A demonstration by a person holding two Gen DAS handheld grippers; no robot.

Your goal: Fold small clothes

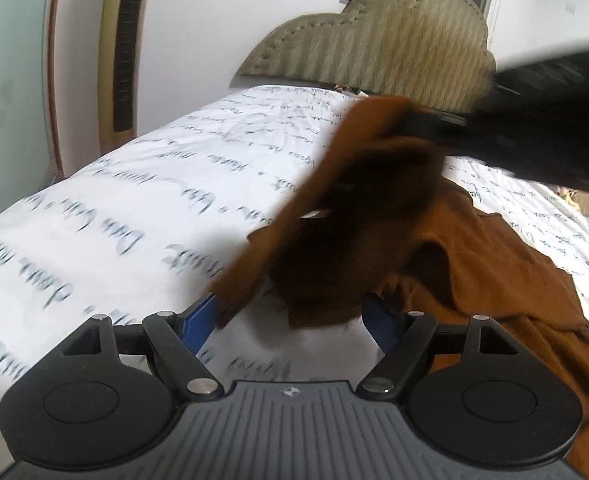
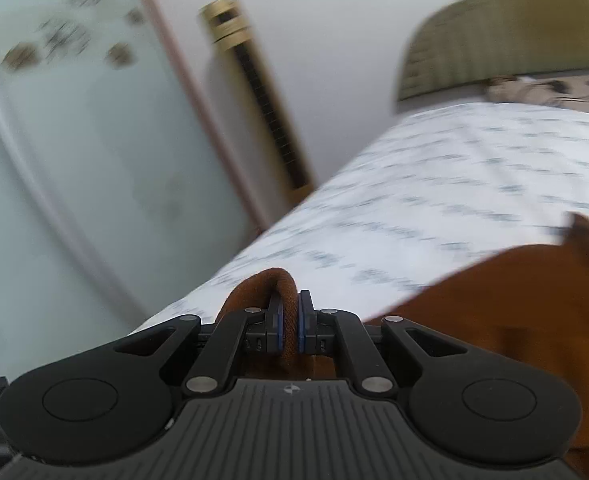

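Carrying a pinched hem — right gripper (image 2: 291, 326), jaws clenched on a rolled edge of the brown garment (image 2: 514, 312), which trails off to its right over the bed. Left gripper (image 1: 294, 320): jaws spread wide, nothing pressed between them, a hanging flap of the same garment just ahead of its blue pads (image 1: 200, 320). Handling note, as a judgement: keep the lifted edge taut and level, let the free jaws take the dangling corner before laying the fold, so the cloth lands flat rather than bunched. Surface — bed sheet (image 1: 114, 220), white with script print, soft and likely to ruck. Beyond: padded headboard (image 1: 374, 48), tall gold-trimmed unit (image 1: 126, 52) against a white wall, pale frosted panel (image 2: 74, 140) at left.
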